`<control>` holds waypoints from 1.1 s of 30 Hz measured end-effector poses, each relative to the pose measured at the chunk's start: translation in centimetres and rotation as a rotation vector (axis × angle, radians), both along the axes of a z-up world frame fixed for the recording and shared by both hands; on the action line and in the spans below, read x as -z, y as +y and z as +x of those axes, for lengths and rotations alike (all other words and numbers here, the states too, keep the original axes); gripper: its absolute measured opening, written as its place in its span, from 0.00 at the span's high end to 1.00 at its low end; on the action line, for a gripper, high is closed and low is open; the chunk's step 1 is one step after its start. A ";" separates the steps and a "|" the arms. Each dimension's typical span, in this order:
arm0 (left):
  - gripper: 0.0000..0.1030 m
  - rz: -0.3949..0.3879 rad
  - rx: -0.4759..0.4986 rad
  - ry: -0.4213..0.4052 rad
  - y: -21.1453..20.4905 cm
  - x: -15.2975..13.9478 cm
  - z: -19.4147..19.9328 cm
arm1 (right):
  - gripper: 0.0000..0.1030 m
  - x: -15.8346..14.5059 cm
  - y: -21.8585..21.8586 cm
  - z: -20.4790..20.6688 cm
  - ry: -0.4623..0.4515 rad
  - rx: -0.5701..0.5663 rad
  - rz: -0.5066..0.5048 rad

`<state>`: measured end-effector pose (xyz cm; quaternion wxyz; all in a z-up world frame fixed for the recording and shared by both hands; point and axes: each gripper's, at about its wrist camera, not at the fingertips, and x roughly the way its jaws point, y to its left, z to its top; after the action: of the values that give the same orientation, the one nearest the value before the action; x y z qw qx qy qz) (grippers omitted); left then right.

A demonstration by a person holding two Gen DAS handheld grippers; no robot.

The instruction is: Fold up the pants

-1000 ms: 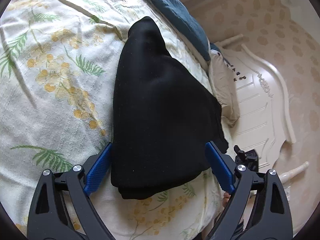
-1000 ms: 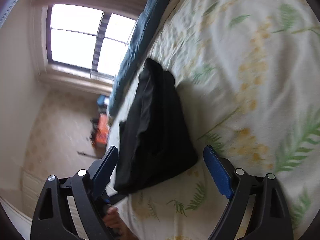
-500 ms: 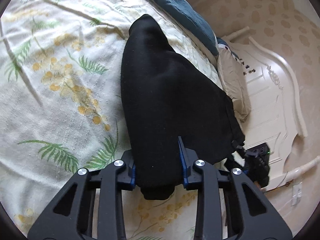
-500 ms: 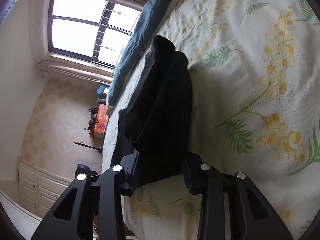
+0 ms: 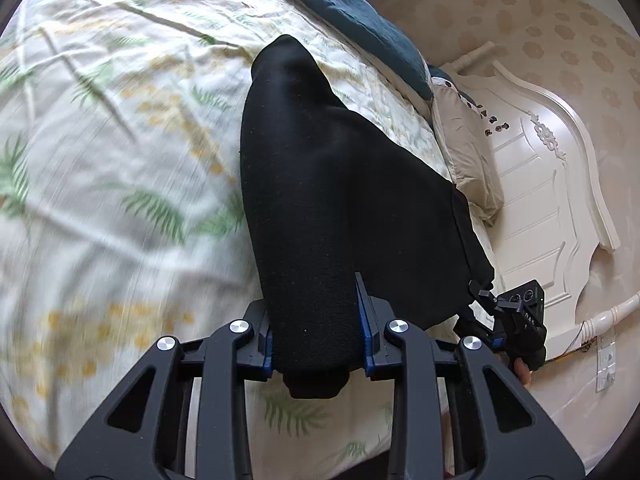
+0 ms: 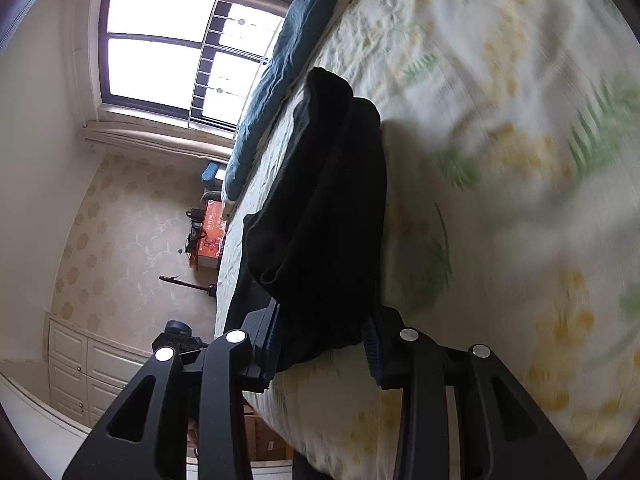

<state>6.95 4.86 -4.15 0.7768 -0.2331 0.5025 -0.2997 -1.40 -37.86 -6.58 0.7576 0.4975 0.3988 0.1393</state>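
Left wrist view: the left tongs (image 5: 318, 338), black with blue pads, are closed onto the near end of the folded black fabric pants (image 5: 340, 200), the cloth bunched thick between the two pads and a small lump of it hanging below them. Beyond the grip, the pants stretch away across the bed as a long dark wedge, wide near the tongs and tapering to a rounded far end. They lie on the cream bedspread printed with green fern leaves and yellow flowers (image 5: 120, 160), close to the bed's edge. A dark teal quilt (image 5: 360, 20) runs along the far side of the bed, a beige pillow (image 5: 468, 160) lies next to the white carved headboard (image 5: 560, 180), and the other black handheld gripper body (image 5: 516, 320) shows low at the right.

Right wrist view: the right tongs (image 6: 324, 344) likewise pinch a thick layered corner of the same pants (image 6: 332, 200), the pads pressed against the fabric on either side. The stacked folds are visible edge-on, lying on the bedspread (image 6: 500, 160) at the bed's edge. Farther off are a bright window with dark frames (image 6: 168, 48), floral beige wallpaper (image 6: 132, 240) and an orange box (image 6: 210, 240) against the wall.
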 end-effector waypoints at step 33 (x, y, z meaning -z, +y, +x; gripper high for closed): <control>0.12 0.094 -0.045 -0.131 -0.7 0.7 -3.1 | 0.55 2.9 -1.8 -4.0 -0.045 0.000 0.124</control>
<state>3.82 4.12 -4.87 0.8248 -0.1873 0.4586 -0.2727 -5.41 -39.62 -9.48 0.7341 0.5403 0.3724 0.1747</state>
